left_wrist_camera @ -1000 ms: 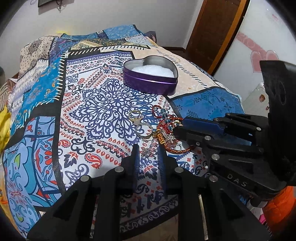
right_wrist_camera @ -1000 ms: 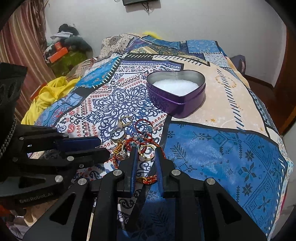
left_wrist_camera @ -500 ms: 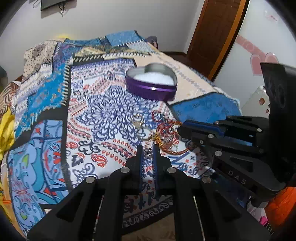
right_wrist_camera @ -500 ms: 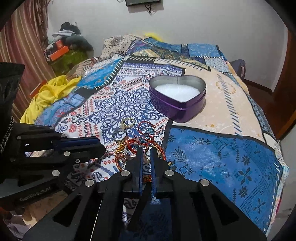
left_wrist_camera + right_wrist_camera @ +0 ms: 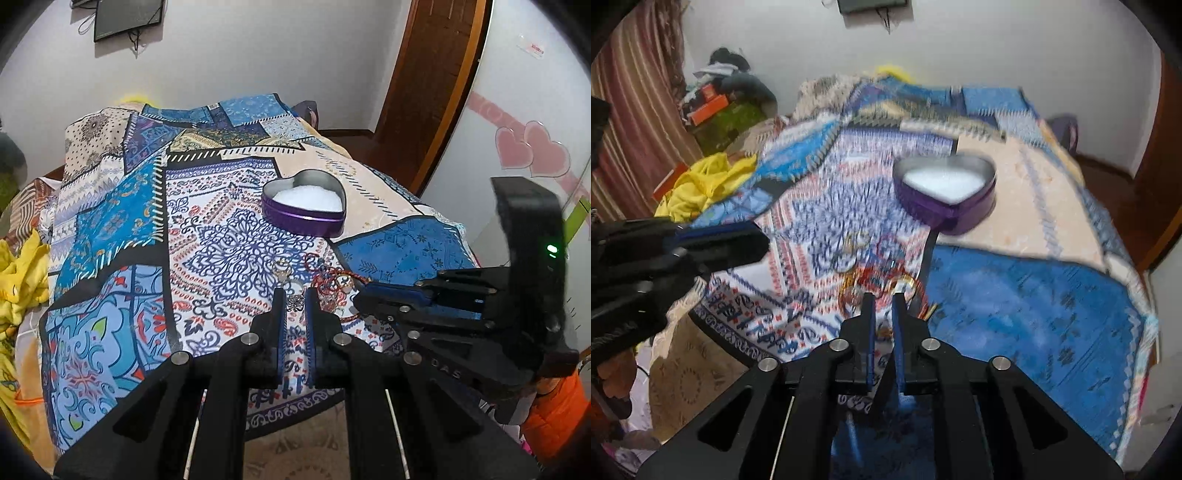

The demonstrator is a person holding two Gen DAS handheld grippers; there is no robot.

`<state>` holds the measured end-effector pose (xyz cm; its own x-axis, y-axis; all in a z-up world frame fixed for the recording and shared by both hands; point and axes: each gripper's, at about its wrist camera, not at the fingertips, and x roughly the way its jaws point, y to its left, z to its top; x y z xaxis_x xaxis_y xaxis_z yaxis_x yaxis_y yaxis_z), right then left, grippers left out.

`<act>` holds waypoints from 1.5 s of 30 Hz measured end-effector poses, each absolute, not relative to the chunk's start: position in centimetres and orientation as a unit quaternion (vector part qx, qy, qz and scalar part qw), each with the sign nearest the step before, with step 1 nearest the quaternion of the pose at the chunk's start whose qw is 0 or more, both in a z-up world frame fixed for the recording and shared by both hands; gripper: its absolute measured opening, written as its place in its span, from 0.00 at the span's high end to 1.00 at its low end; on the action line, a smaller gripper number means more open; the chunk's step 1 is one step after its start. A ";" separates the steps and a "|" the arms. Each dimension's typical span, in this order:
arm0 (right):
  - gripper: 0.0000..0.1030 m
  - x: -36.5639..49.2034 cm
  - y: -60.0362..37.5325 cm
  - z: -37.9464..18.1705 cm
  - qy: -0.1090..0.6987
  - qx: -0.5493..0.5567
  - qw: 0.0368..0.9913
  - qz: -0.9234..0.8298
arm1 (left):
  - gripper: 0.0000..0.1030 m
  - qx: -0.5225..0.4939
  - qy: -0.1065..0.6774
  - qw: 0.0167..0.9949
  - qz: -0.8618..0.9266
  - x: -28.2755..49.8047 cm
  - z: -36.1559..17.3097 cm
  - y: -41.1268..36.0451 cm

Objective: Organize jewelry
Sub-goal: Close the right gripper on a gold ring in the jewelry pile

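Your left gripper [image 5: 295, 301] pinches a small charm [image 5: 294, 303], right gripper [image 5: 882, 301] nearly together, contents unclear; tangled bangles [image 5: 332, 282] near the bed's [image 5: 406, 251] front edge may drag off before reaching the tin [image 5: 304, 206].

Patchwork bedspread [image 5: 110, 236] fills mid-frame; yellow cloth [image 5: 22, 273] bunched at left edge, dark screen [image 5: 127, 14] on wall upper left, brown door [image 5: 436, 85] upper right, pink heart stickers [image 5: 532, 155] far right.

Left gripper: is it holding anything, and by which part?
The left gripper has its jaws nearly closed around a small silver charm, pinched at its sides near the fingertips.
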<state>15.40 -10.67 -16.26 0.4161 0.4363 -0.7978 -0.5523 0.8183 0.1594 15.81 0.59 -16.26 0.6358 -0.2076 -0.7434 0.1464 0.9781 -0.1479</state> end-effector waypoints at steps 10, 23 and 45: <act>0.79 16.8 -10.0 -17.7 0.476 -0.067 0.834 0.273 | 0.91 -0.051 0.418 0.902 -0.089 15.6 -16.7 1.7; 0.84 16.3 -9.5 -18.1 0.440 -0.109 0.852 0.263 | 0.91 -0.046 0.438 0.891 -0.110 16.2 -18.1 1.2; 0.84 15.8 -13.0 -15.5 0.410 -0.053 0.872 0.262 | 0.80 -0.024 0.484 0.866 -0.126 19.4 -21.5 -1.9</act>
<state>15.82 -13.05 -15.53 0.5259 0.4134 -0.7433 -0.5008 0.8569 0.1222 19.42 -1.94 -21.52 0.5001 -0.2409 -0.8318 0.1952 0.9672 -0.1628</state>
